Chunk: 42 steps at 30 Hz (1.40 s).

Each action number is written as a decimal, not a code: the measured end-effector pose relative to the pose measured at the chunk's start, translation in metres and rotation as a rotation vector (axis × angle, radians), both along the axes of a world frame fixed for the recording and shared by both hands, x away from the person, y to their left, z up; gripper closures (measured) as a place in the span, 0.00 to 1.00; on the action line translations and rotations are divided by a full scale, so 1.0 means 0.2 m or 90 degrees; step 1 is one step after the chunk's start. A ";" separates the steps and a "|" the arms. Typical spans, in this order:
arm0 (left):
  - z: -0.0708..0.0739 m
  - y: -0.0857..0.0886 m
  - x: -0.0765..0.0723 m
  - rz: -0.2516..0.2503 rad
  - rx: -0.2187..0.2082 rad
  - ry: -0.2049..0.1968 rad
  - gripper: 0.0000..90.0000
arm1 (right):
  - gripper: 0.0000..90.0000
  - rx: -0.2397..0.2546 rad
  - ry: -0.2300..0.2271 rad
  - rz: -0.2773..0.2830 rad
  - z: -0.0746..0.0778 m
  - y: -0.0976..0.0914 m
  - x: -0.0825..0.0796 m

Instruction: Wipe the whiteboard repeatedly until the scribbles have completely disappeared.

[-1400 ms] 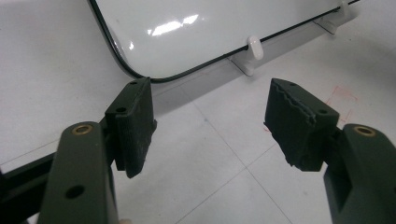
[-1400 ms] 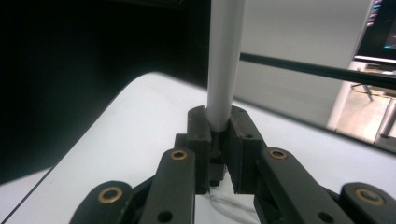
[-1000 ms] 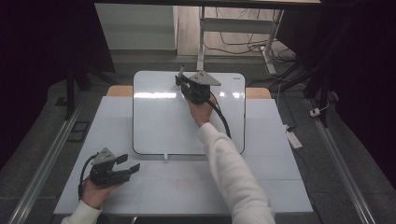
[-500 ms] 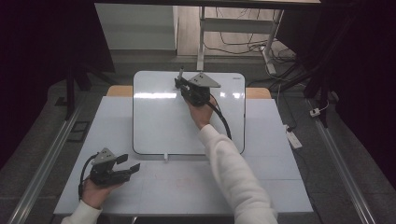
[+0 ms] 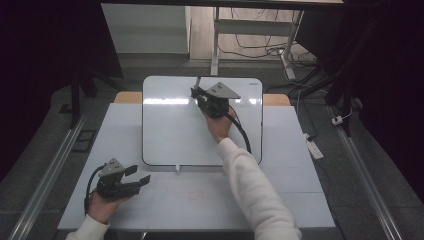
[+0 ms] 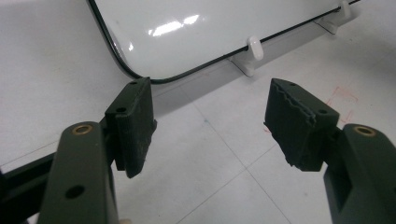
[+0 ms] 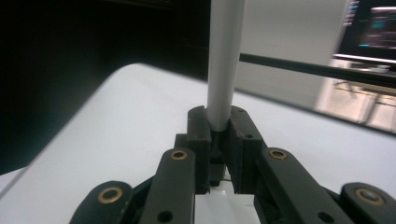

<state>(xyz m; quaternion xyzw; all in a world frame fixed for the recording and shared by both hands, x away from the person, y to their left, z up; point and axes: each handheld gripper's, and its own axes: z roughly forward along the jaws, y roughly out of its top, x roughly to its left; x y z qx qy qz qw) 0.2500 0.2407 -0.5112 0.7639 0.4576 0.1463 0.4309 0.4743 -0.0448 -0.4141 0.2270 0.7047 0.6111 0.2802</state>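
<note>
The right arm stretches forward, its right gripper (image 5: 199,92) clamped on a slim white marker (image 7: 224,60) over the far edge of the whiteboard (image 5: 170,135). The left gripper (image 5: 137,175) rests near the table's (image 5: 300,200) front corner, jaws wide apart, holding nothing.

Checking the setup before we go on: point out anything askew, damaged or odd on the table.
Nothing stands out. The whiteboard lies square on the table, clean and unmarked. The right gripper holds a white marker upright over the board's far edge; the left gripper rests open near the front.
</note>
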 end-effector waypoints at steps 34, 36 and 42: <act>0.00 0.00 0.00 0.001 -0.001 0.002 0.37 | 0.89 0.016 -0.003 -0.009 0.03 -0.01 0.05; 0.00 0.01 0.00 0.002 -0.003 0.001 0.37 | 0.89 0.038 -0.003 -0.030 0.07 -0.02 0.09; -0.01 0.02 0.01 0.001 -0.006 0.003 0.37 | 0.89 0.043 0.000 -0.023 0.08 0.00 0.13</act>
